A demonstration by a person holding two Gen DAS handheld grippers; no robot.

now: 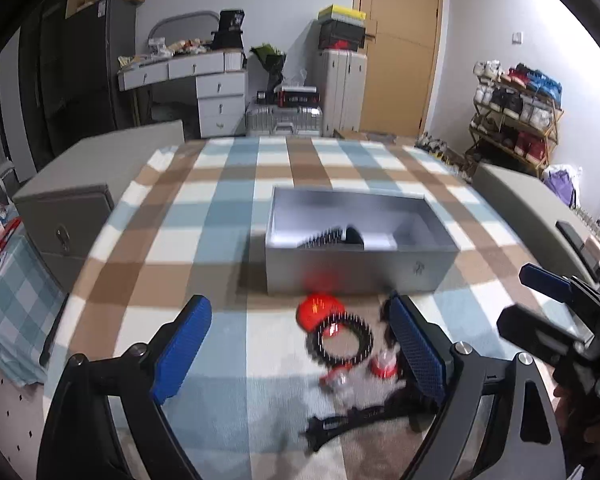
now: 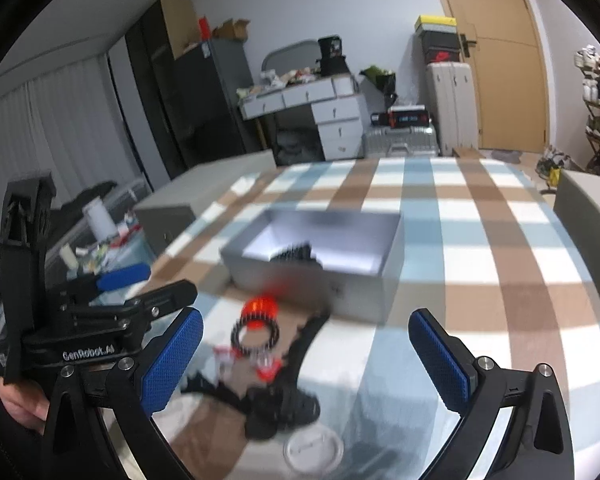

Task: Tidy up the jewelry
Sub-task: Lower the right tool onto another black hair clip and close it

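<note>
A grey open box (image 1: pixel 360 268) sits mid-table with a black spiked piece (image 1: pixel 332 238) inside; it also shows in the right wrist view (image 2: pixel 312 284). In front of it lie a black spiked bracelet (image 1: pixel 340 344), a red ornament (image 1: pixel 318 310), small red-and-clear pieces (image 1: pixel 384 366) and a black necklace (image 1: pixel 348 420). The right wrist view shows the bracelet (image 2: pixel 255 334), the red ornament (image 2: pixel 260 308) and black jewelry (image 2: pixel 280 400). My left gripper (image 1: pixel 300 352) is open above the pile. My right gripper (image 2: pixel 306 364) is open and empty to its right.
The plaid cloth (image 1: pixel 228 208) covers the table. A round clear lid (image 2: pixel 314 450) lies near the front edge. Grey cabinets (image 1: pixel 64 220) flank the table's left and right. A desk, suitcases and a shoe rack (image 1: pixel 516 120) stand behind.
</note>
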